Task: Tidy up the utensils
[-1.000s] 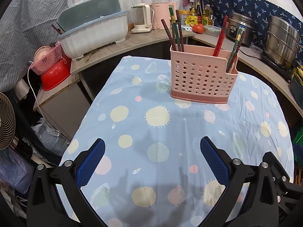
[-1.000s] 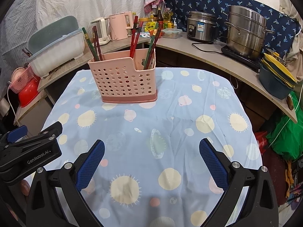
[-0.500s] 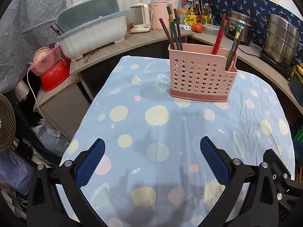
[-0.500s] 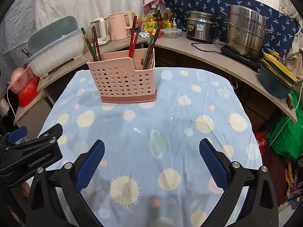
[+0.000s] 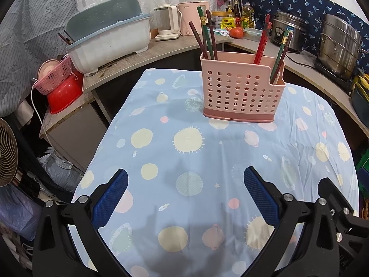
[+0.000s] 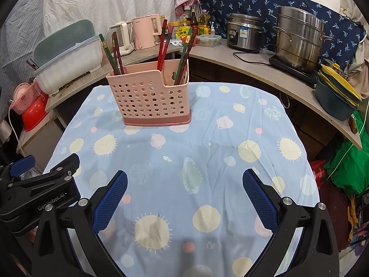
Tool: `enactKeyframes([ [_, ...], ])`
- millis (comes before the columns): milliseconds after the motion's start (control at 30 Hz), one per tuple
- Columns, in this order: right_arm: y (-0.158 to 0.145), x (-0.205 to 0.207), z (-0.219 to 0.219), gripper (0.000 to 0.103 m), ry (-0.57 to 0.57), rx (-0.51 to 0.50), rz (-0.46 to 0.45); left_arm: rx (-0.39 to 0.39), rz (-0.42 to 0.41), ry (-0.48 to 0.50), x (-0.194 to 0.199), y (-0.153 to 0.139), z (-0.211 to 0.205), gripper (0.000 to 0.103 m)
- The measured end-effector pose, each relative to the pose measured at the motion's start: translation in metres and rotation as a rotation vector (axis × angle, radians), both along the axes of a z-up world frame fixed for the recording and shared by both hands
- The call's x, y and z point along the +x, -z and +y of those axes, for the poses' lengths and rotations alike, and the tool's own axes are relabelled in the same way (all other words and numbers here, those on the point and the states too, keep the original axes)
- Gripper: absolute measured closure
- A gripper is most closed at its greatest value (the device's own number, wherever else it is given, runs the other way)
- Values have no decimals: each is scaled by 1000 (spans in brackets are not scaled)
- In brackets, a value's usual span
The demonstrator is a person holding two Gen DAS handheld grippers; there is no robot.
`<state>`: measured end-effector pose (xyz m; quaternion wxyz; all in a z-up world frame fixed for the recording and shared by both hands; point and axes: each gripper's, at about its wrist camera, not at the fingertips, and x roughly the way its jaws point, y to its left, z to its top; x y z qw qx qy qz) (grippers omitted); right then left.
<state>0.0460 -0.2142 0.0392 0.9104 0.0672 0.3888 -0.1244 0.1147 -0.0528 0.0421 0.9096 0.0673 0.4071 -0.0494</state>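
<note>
Hovered low over the near end of the tablecloth (image 5: 184,161), left gripper (image 5: 185,191) spread wide with nothing between its blue pads (image 5: 110,198). Held the right gripper (image 6: 184,194) alongside, likewise gaping and empty, blue fingertips (image 6: 260,198) well apart. Showed the left tool's black body at the right gripper's lower left, just beside it.

Straight ahead of both, toward the far end of the cloth, stood the pink perforated utensil holder (image 5: 241,92) upright, well clear of either tool. Carried chopsticks (image 5: 206,34) in its compartments: dark red and green ones at the left, red ones (image 6: 162,46) in the middle, green and dark ones (image 6: 184,53) in the low-cut right section.

Beyond the holder, along the curved counter (image 6: 253,69): white dish tub (image 5: 110,41), pink kettle (image 6: 145,32), rice cooker (image 6: 244,32), steel steamer pot (image 6: 297,41).
</note>
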Motion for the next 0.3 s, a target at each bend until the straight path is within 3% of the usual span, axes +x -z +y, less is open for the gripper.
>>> enactKeyframes([
  [300,0,0,0,6,0,1,0,0,-2,14,-1,1,-3,7],
])
